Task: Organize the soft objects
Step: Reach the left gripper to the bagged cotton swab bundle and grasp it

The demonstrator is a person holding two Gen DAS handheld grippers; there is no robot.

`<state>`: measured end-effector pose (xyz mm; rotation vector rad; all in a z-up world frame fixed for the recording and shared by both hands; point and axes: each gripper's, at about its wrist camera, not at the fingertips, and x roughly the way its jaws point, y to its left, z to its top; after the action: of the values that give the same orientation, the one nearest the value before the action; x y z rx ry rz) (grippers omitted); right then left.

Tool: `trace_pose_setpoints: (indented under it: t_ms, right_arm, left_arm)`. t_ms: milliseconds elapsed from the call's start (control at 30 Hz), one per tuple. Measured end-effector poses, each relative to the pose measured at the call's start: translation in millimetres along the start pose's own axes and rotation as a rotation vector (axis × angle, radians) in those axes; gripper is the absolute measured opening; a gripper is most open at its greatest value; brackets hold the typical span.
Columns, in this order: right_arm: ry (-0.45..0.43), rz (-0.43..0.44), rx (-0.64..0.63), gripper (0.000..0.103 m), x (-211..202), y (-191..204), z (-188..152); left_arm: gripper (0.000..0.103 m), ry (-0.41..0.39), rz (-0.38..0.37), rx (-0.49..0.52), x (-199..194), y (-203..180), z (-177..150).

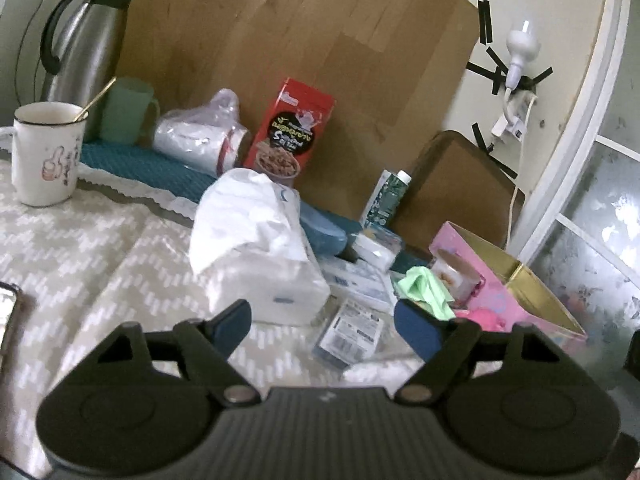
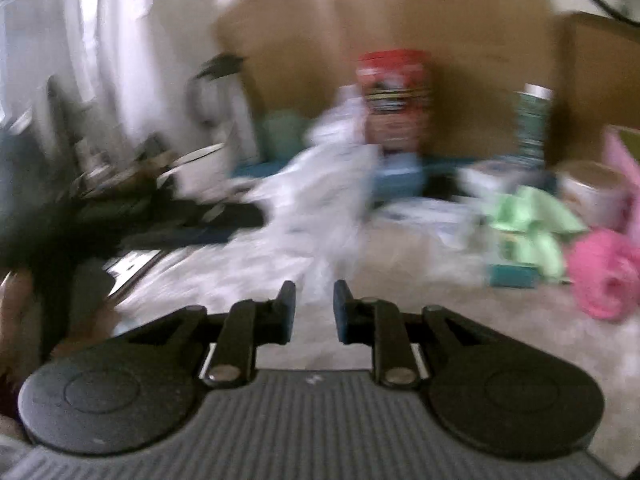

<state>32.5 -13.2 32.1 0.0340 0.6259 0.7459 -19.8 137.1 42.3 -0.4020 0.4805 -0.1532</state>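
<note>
A white soft tissue pack (image 1: 260, 248) lies on the patterned tablecloth (image 1: 80, 248), just beyond my left gripper (image 1: 322, 320). That gripper is open wide and holds nothing. To its right lie a crumpled green cloth (image 1: 424, 286) and a pink soft thing (image 1: 480, 316), in front of an open pink box (image 1: 532, 292). The right wrist view is blurred. In it my right gripper (image 2: 315, 296) shows a narrow gap between its jaws, with nothing pressed between the pads. The tissue pack (image 2: 320, 200) lies just ahead of it, the green cloth (image 2: 528, 220) and the pink fluffy ball (image 2: 604, 276) to its right.
A white mug (image 1: 44, 156), a steel thermos (image 1: 88, 36) and a green cup (image 1: 124, 110) stand at the back left. A red box (image 1: 288, 128), a carton (image 1: 384, 200) and a wooden board (image 1: 320, 40) line the back. A barcoded packet (image 1: 352, 332) lies near my left fingertips.
</note>
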Motion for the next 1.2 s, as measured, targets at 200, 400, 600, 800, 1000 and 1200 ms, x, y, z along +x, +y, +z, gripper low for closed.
trace_pose_setpoints:
  t_ms: [200,400,600,800,1000,1200]
  right_arm:
    - [0.036,-0.046,0.022,0.037,-24,-22,-23]
    - [0.007,-0.136,0.103,0.044,-69,-48,-44]
    - [0.009,-0.094,0.111,0.049,-50,-58,-31]
    - [0.076,0.015,-0.016,0.071,-14,-51,-26]
    - [0.058,0.039,0.027,0.067,-24,-52,-40]
    - [-0.016,-0.087,0.127,0.065,-82,-87,-61]
  left_arm:
    - [0.081,0.029,-0.119,0.036,9,-4,0]
    - [0.081,0.130,-0.173,0.056,26,-10,-7]
    - [0.068,0.283,-0.189,-0.071,33,10,-23]
    - [0.052,0.362,-0.225,-0.115,44,8,-33]
    - [0.044,0.404,-0.231,0.008,52,-35,-41]
    - [0.044,0.484,-0.348,0.190,85,-113,-44]
